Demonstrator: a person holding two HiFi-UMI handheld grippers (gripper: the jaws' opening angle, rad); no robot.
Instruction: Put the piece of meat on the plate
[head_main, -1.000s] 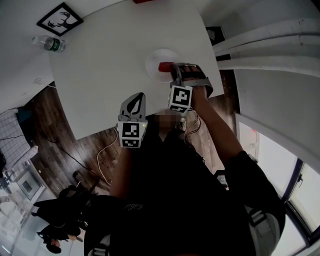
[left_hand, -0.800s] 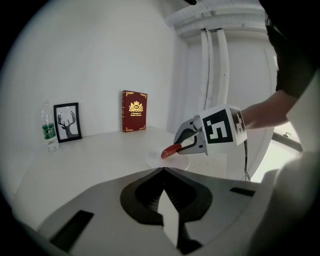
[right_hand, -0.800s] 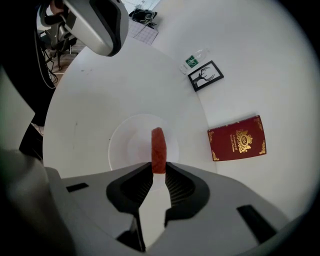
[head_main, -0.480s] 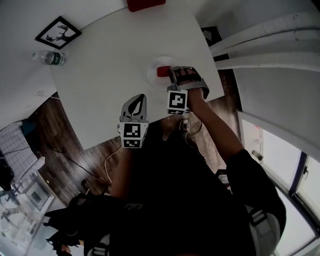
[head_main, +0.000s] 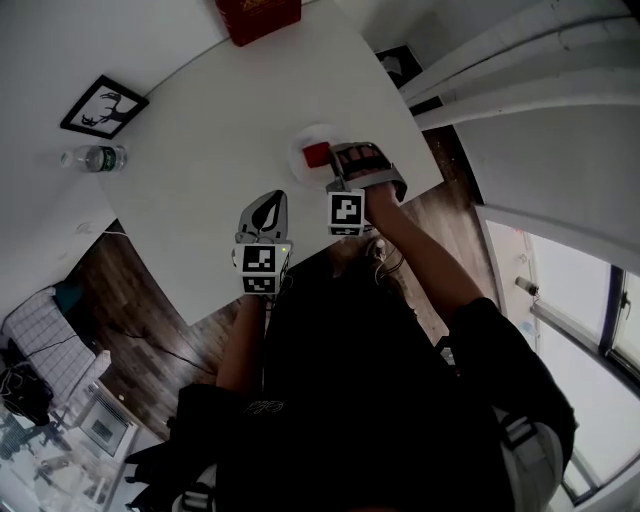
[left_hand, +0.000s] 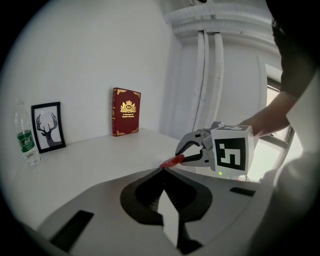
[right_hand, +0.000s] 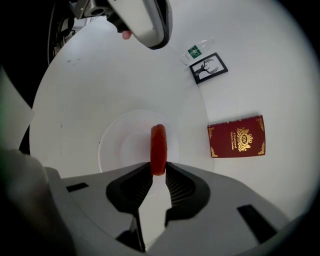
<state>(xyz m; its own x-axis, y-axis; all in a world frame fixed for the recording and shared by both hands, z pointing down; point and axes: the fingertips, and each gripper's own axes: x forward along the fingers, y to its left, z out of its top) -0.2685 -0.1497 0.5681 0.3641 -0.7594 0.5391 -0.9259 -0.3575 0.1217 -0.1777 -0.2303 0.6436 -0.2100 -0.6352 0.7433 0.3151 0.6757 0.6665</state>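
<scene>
Meat piece, red and thin, sits edge-on between the jaws of the right gripper, which pinch its near end and hold it over the middle of the plate on the white tabletop. I cannot tell whether it touches the plate. Just beside, the left gripper hangs at the tabletop's near edge, its jaws closed together on nothing. A red book stands well beyond the plate.

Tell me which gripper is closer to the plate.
Right. The right gripper holds the piece of meat above the plate; the left gripper sits shut back near the table edge.
</scene>
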